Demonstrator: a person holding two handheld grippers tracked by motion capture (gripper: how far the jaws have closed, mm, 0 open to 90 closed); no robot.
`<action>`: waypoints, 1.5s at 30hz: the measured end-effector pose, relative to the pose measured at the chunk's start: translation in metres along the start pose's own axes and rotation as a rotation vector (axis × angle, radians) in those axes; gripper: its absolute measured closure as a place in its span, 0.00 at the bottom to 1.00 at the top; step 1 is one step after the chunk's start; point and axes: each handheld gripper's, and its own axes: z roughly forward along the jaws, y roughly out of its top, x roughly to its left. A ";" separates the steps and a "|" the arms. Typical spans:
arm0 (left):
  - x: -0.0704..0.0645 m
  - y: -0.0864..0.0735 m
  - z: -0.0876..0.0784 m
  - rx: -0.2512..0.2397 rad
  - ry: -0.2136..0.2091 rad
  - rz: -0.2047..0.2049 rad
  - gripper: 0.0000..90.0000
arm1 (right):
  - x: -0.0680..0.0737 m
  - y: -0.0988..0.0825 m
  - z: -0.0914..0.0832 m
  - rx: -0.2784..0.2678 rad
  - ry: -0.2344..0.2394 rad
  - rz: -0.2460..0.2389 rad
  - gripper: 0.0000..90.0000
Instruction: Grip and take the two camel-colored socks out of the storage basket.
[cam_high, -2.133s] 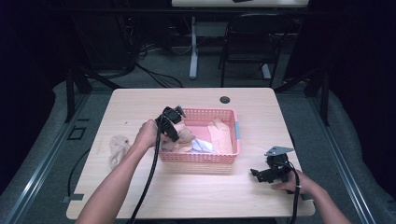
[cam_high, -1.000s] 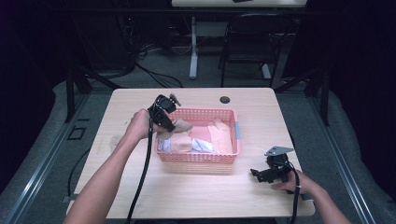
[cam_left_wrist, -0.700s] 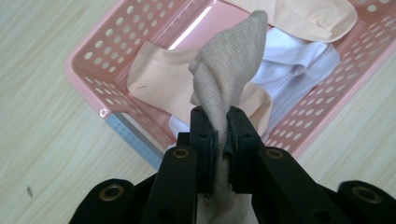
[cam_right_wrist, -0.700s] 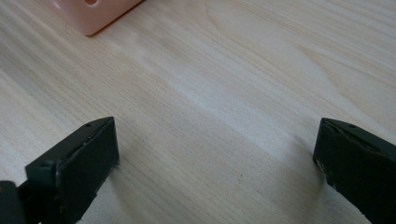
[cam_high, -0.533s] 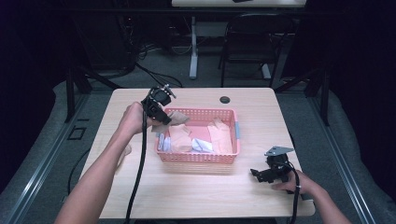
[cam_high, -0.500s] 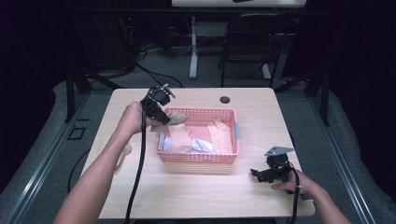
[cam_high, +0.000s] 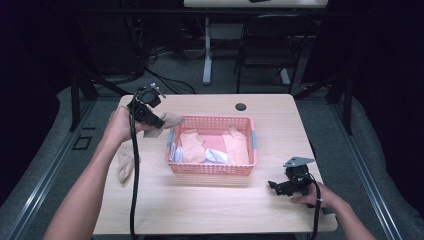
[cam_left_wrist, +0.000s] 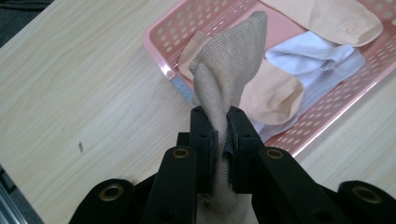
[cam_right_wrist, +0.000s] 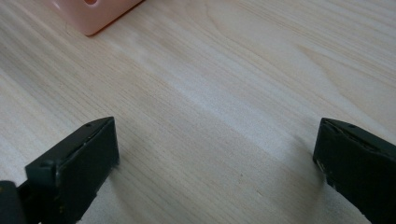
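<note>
1. The left gripper (cam_high: 156, 120) has its jaws pinched tight on a tan sock (cam_left_wrist: 231, 74); in the left gripper view the fabric is bunched between the pads and stands up from them, which suggests a grip near one end so the rest can trail free.
2. In the high view that sock sits at about 9 o'clock from the pink basket (cam_high: 210, 167), just outside its left rim and raised off the table (cam_high: 200, 210), a position that fits lifting it out of the basket.
3. A second tan sock (cam_high: 125, 164) lies flat on the table at roughly 8 o'clock from the basket, likely the spot where sorted socks are laid.
4. Peach and white socks (cam_high: 207, 150) remain in the basket.
5. The right gripper (cam_high: 287, 186) rests at the basket's 4 o'clock, jaws spread wide over bare wood with nothing between them, apparently parked out of the way.
</note>
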 end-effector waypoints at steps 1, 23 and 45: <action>0.002 -0.002 -0.002 0.000 0.002 -0.009 0.91 | 0.000 0.000 0.000 0.000 0.000 0.000 0.00; 0.043 -0.053 -0.018 0.014 0.049 -0.129 0.91 | 0.000 0.000 0.000 -0.003 0.001 0.002 0.00; 0.080 -0.107 0.044 0.133 0.024 -0.306 0.91 | 0.000 0.000 0.000 -0.003 0.000 0.003 0.00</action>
